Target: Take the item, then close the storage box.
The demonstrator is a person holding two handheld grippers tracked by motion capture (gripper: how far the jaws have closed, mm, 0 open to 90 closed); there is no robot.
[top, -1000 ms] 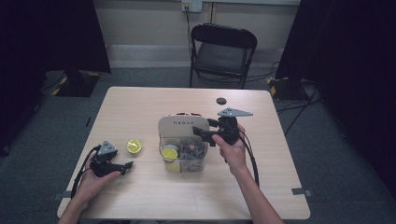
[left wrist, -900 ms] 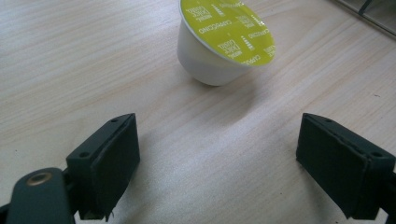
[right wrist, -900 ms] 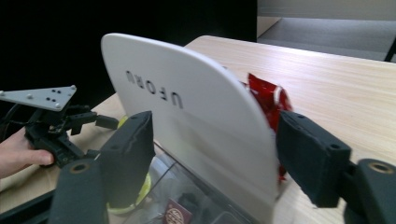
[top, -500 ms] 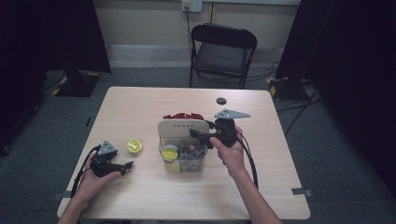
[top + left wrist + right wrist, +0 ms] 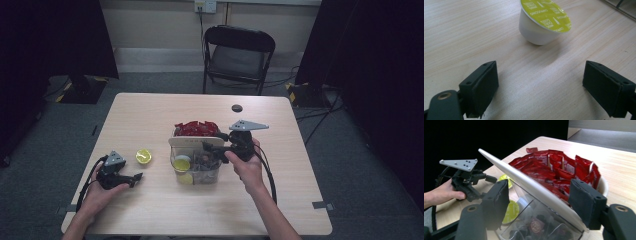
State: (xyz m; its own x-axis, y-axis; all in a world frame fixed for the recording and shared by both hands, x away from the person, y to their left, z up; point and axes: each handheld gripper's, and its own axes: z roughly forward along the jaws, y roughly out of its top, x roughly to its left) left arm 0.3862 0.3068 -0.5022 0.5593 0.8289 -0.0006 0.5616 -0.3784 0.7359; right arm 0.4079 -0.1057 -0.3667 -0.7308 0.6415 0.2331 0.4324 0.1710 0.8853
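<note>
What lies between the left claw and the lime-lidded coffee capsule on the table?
Nothing but bare tabletop. In the left gripper view, the open left claw rests short of the capsule, with only wood grain in the gap.

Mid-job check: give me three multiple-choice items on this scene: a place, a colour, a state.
1. Where is the loose capsule? A) on the table before the left claw B) on the chair C) on the floor
2. What colour are the sachets? A) blue B) red C) green
3. How is the left claw? A) shut on the capsule B) shut on a sachet C) open, empty
Answers: 1 A, it sits ahead of the jaws; 2 B, a red heap behind the clear box; 3 C, pads apart over bare wood.
</note>
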